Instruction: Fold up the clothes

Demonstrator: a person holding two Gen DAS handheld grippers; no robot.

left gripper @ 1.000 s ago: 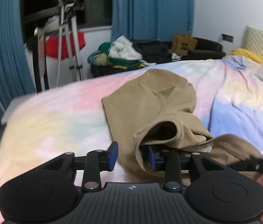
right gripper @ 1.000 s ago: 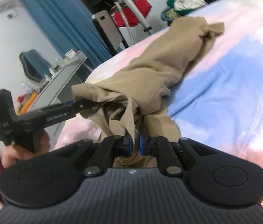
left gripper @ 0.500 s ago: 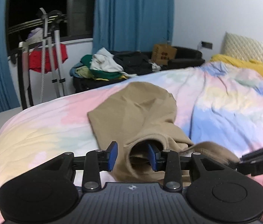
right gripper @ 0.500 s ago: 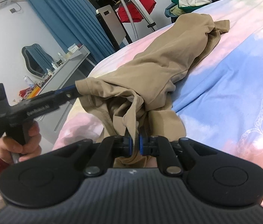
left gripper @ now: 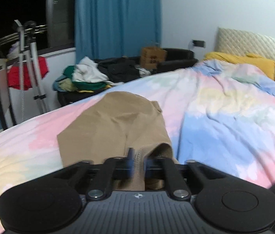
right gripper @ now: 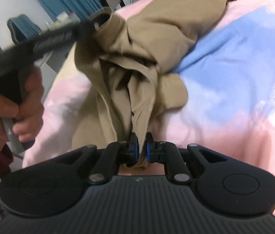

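left hand-held gripper (left gripper: 138, 160) pinches the tan garment's (left gripper: 116, 122) ribbed edge over the bedspread (left gripper: 225, 117).

Pastel-quilted bed (left gripper: 225, 120), tan garment (left gripper: 114, 124) lying on it

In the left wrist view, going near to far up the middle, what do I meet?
Left hand-held gripper → tan garment → pastel bedspread → clothes pile → blue curtain.

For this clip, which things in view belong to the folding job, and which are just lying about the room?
In the job:
tan garment
left gripper, shut on its ribbed edge
right gripper, shut on a bunched part
pastel bedspread, the work surface

Lying about:
clothes pile
cardboard box
yellow pillow
red cloth on a rack
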